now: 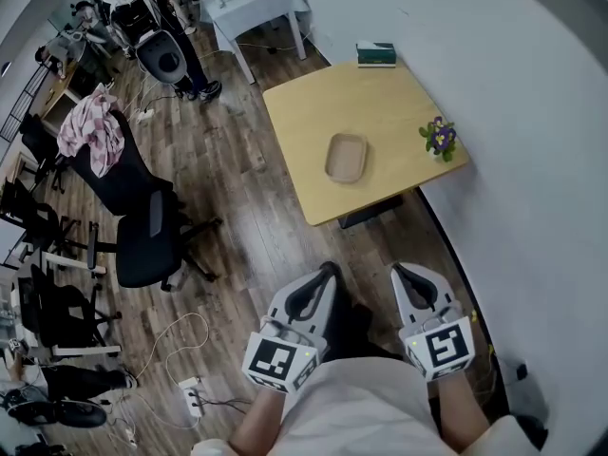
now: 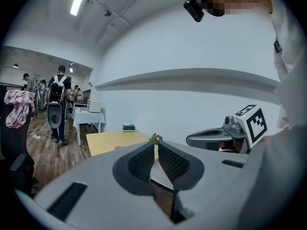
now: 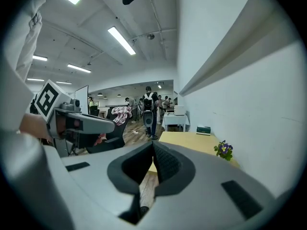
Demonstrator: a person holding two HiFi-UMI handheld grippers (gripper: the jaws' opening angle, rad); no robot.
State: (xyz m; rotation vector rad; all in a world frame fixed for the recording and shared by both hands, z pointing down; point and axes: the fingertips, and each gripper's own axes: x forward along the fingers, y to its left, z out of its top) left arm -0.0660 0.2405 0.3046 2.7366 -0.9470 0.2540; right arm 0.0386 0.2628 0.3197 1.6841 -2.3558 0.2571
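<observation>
The tray [image 1: 346, 157] lies empty near the middle of the table [image 1: 380, 93], its open side up. Its long axis runs away from the person, roughly in line with the table's side edges. It is the only container in sight. A small plant [image 1: 440, 139] with purple flowers stands at the table's right edge by the wall, well apart from the tray. A green box [image 1: 376, 54] sits at the far corner. The left gripper [image 1: 328, 272] and the right gripper [image 1: 404, 272] are held side by side close to the person's body. Both point toward the table and hang over the wooden floor [image 1: 237, 188], well short of the table's near edge. Each gripper's jaws are pressed together with nothing between them. The head view alone shows the tray's shape and that it is empty. From the low gripper views the table top appears as a thin yellow band, and the tray cannot be clearly made out on it, while the plant and box stand up plainly. The head view also shows a power strip [image 1: 190, 397] on the floor and a black chair [image 1: 142, 226] draped with a pink cloth [image 1: 90, 131]. The gripper views add the ceiling lights and each other's marker cubes. A person with a backpack [image 1: 157, 36] stands beside a white table [image 1: 252, 12] further off.
</observation>
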